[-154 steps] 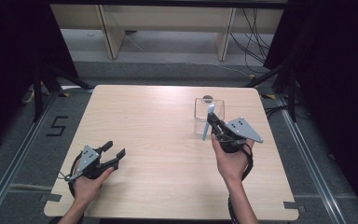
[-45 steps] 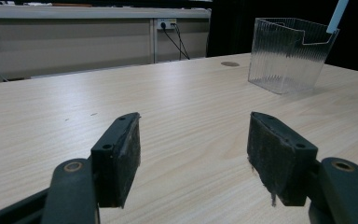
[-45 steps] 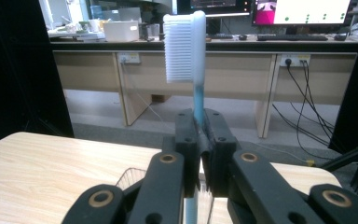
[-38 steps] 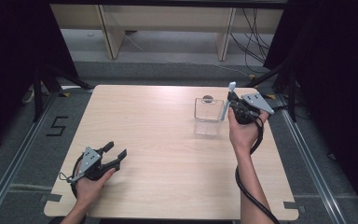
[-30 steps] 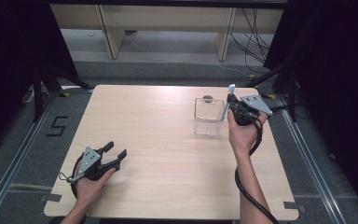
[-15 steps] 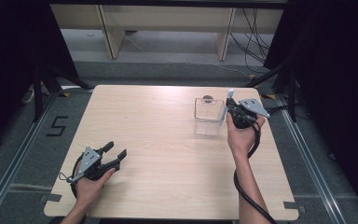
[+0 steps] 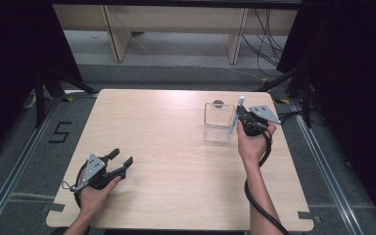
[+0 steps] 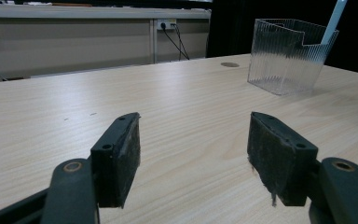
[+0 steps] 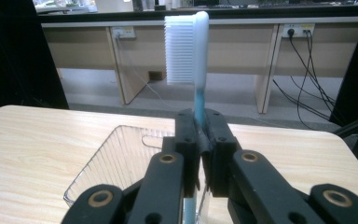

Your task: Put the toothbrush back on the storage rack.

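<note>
The right gripper [image 9: 200, 154] is clamping a blue-and-white toothbrush [image 9: 192, 51], bristles up, over a ribbed clear bin [image 7: 219, 122] near the table's [image 7: 176, 147] far right corner; the left gripper [image 8: 193, 154] is gaping empty.

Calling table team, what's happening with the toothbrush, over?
Right gripper shut on toothbrush, brush head up, by clear bin. Left gripper open, low over table. Nothing blocking.

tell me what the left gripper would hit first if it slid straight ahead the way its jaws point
Probably nothing soon: ahead of the left gripper lies bare light wooden table. The clear ribbed plastic container stands off to the right of that line.
</note>
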The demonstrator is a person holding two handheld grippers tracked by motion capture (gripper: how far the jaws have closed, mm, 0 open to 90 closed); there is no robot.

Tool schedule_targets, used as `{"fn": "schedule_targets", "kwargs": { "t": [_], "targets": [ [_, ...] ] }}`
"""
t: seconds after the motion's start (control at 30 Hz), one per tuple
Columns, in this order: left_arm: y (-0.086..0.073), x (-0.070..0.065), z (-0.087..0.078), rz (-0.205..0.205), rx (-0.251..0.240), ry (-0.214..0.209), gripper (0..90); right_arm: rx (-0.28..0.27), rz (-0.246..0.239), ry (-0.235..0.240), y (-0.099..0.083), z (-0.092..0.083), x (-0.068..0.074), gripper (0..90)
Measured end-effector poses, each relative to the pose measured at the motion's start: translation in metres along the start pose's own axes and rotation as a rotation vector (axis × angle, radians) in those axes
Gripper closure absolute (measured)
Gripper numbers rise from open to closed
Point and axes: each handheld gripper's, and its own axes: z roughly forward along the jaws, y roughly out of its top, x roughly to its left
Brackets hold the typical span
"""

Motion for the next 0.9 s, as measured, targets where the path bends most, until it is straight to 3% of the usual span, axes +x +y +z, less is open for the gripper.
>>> {"fn": "schedule_targets", "kwargs": {
  "t": [0.3,0.47,0.63,0.67,0.9],
  "targets": [
    [0.0,0.0,0.0,0.0,0.0,0.0,34.2,0.009,-0.013,0.001,-0.006,0.004,-0.001,85.8],
    [0.0,0.0,0.0,0.0,0.0,0.0,34.2,0.013,0.013,-0.005,-0.009,0.004,0.0,85.8],
    [0.0,0.0,0.0,0.001,0.0,0.001,34.2,0.023,-0.001,-0.006,-0.013,0.004,-0.001,85.8],
    [0.0,0.0,0.0,0.001,-0.001,0.001,34.2,0.016,0.016,-0.006,-0.015,0.004,0.0,85.8],
    [-0.001,0.0,0.001,-0.001,-0.017,-0.006,34.1,0.029,0.001,-0.006,-0.018,0.003,-0.001,85.8]
  ]
}}
